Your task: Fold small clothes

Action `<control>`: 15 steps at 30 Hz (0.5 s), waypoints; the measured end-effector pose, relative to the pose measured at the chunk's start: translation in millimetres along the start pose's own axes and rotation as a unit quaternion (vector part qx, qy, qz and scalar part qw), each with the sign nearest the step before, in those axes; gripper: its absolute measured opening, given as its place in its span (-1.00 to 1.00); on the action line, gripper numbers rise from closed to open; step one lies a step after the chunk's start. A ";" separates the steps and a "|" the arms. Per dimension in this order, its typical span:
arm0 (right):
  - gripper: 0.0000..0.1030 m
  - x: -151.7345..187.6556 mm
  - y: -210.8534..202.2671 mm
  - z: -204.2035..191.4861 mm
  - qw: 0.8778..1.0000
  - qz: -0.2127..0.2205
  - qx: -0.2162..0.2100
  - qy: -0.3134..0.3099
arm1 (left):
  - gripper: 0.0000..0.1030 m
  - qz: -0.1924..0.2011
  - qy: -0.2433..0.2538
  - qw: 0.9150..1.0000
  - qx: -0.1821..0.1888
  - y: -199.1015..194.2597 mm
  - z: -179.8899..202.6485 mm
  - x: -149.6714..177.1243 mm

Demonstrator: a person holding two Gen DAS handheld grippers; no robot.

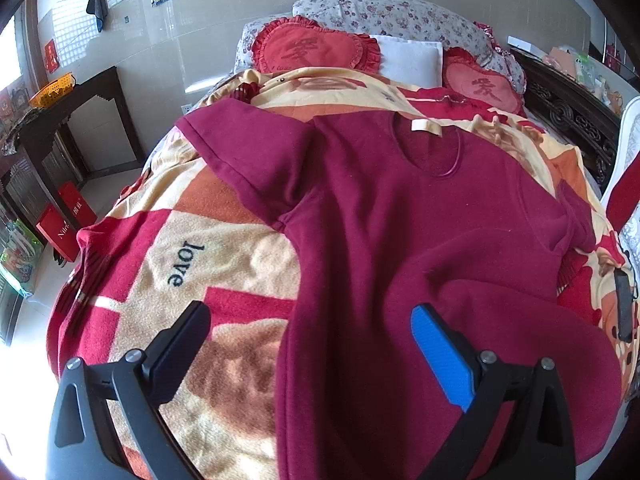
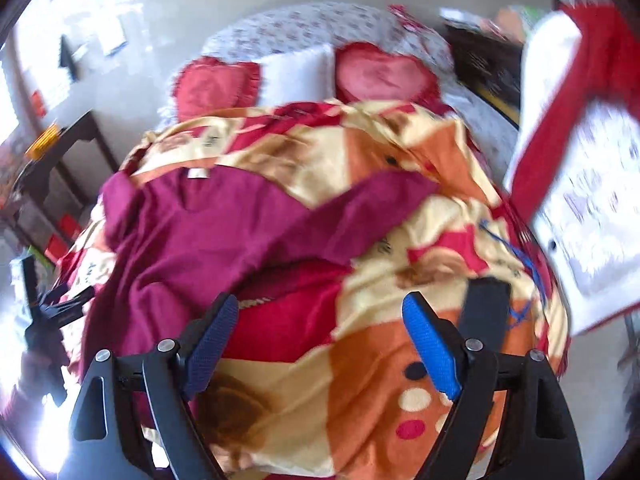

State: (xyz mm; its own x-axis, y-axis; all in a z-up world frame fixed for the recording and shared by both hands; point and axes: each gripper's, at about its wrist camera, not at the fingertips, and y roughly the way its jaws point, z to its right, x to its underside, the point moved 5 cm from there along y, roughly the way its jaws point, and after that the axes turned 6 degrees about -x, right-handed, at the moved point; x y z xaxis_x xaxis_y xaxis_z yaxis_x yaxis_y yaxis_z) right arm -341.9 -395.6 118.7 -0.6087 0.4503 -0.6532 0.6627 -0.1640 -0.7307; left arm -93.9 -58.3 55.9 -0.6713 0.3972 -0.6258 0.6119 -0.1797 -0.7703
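A maroon short-sleeved top (image 1: 400, 232) lies face up on the patterned blanket (image 1: 192, 256), neck label toward the pillows, lower right part folded over. My left gripper (image 1: 312, 344) is open just above its lower left hem, one finger over the blanket, the blue-padded finger over the cloth. In the blurred right wrist view the top (image 2: 192, 240) lies left of centre with one sleeve (image 2: 372, 208) stretched right. My right gripper (image 2: 316, 340) is open and empty above the blanket (image 2: 360, 380), to the right of the top. The left gripper shows at that view's left edge (image 2: 52, 308).
Two red heart cushions (image 1: 316, 50) and a white pillow (image 1: 412, 58) lie at the bed's head. A dark phone-like object (image 1: 624, 308) rests on the blanket at right. A dark wooden shelf (image 1: 52, 132) and red boxes (image 1: 64, 216) stand left of the bed. A white and red panel (image 2: 580, 200) stands at right.
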 end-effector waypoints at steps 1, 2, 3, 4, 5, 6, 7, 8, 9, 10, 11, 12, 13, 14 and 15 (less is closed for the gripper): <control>0.31 -1.3 4.9 -15.3 1.000 -0.002 -0.009 -0.012 | 0.99 0.000 -0.001 1.000 0.001 -0.6 1.1 -0.4; 0.31 -2.0 9.0 -22.2 1.000 -0.004 -0.016 -0.018 | 0.99 0.001 -0.001 1.000 0.001 -1.1 1.9 -0.9; 0.31 -2.5 18.3 -37.9 0.999 -0.007 -0.026 -0.029 | 0.99 0.001 -0.001 1.000 0.000 -1.6 2.6 -1.8; 0.31 -3.4 24.6 -48.7 0.999 -0.009 -0.032 -0.035 | 0.99 0.001 0.000 1.000 -0.002 -1.7 3.0 -2.5; 0.31 -3.7 34.1 -62.6 0.998 -0.012 -0.041 -0.039 | 0.99 0.001 0.001 1.000 -0.003 -1.5 3.0 -2.6; 0.31 -3.3 39.1 -70.6 0.998 -0.014 -0.048 -0.040 | 0.99 0.001 0.001 1.000 -0.005 -1.1 2.9 -3.1; 0.31 -3.3 49.1 -83.3 0.997 -0.017 -0.063 -0.040 | 0.99 0.000 0.000 1.000 -0.006 -0.6 2.5 -3.8; 0.31 -3.1 56.5 -92.1 0.996 -0.019 -0.075 -0.039 | 0.99 -0.001 -0.002 1.000 -0.006 -0.3 1.8 -4.6; 0.31 -2.6 64.4 -102.6 0.996 -0.020 -0.084 -0.036 | 0.99 -0.003 -0.004 1.000 -0.006 0.6 1.0 -5.4; 0.31 -2.0 73.6 -114.9 0.995 -0.022 -0.091 -0.035 | 0.98 -0.004 -0.006 1.000 -0.005 1.2 -0.2 -5.2; 0.31 -0.9 81.4 -125.8 0.995 -0.024 -0.095 -0.037 | 0.98 -0.004 -0.007 1.000 -0.006 1.7 -0.9 -5.7; 0.31 0.1 87.1 -134.6 0.994 -0.024 -0.096 -0.041 | 0.98 -0.004 -0.008 1.000 -0.007 1.9 -1.8 -6.0; 0.30 1.0 93.4 -144.8 0.994 -0.024 -0.096 -0.047 | 0.98 -0.004 -0.008 1.000 -0.008 2.3 -2.6 -6.2; 0.30 2.1 99.1 -154.4 0.994 -0.024 -0.095 -0.054 | 0.98 -0.004 -0.008 1.000 -0.009 2.6 -3.3 -6.7; 0.29 2.3 103.9 -162.0 0.994 -0.025 -0.093 -0.061 | 0.98 -0.004 -0.009 1.000 -0.010 3.3 -4.4 -7.0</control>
State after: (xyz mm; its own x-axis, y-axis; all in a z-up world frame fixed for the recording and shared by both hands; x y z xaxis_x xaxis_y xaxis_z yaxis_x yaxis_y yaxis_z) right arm -203.8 -269.4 73.5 -0.6832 0.3423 -0.6450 0.6930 0.0256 -0.7205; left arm -85.4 -57.7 58.2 -0.6832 0.3822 -0.6222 0.6148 -0.1588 -0.7726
